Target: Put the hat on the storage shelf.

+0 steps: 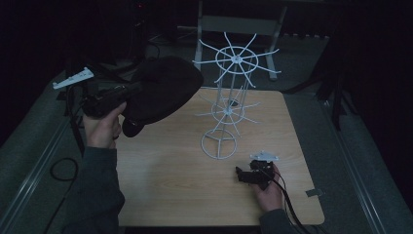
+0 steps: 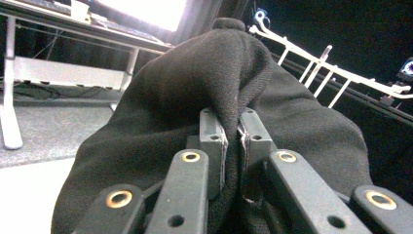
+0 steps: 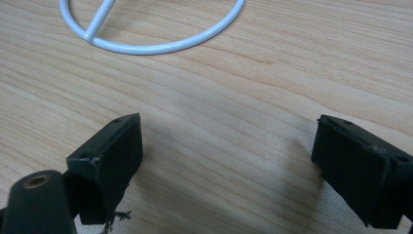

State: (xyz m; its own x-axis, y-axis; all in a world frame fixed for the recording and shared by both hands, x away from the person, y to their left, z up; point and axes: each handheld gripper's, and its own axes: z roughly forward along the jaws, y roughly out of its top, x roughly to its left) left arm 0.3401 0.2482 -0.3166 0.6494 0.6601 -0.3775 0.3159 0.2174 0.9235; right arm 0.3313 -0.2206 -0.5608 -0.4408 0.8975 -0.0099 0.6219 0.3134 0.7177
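Beanie [image 1: 163, 87] pinched at fold by left gripper [image 2: 233, 141], raised toward white wire rack [image 1: 229, 97], likely for hanging; right gripper [image 3: 226, 165] spread, idling low over table [image 1: 170, 180]

Pale wooden table [image 1: 170, 190] on grey floor [image 1: 29, 146] — white-framed desk [image 1: 238, 24] behind, small grey tab [image 1: 314, 192] beside its edge.
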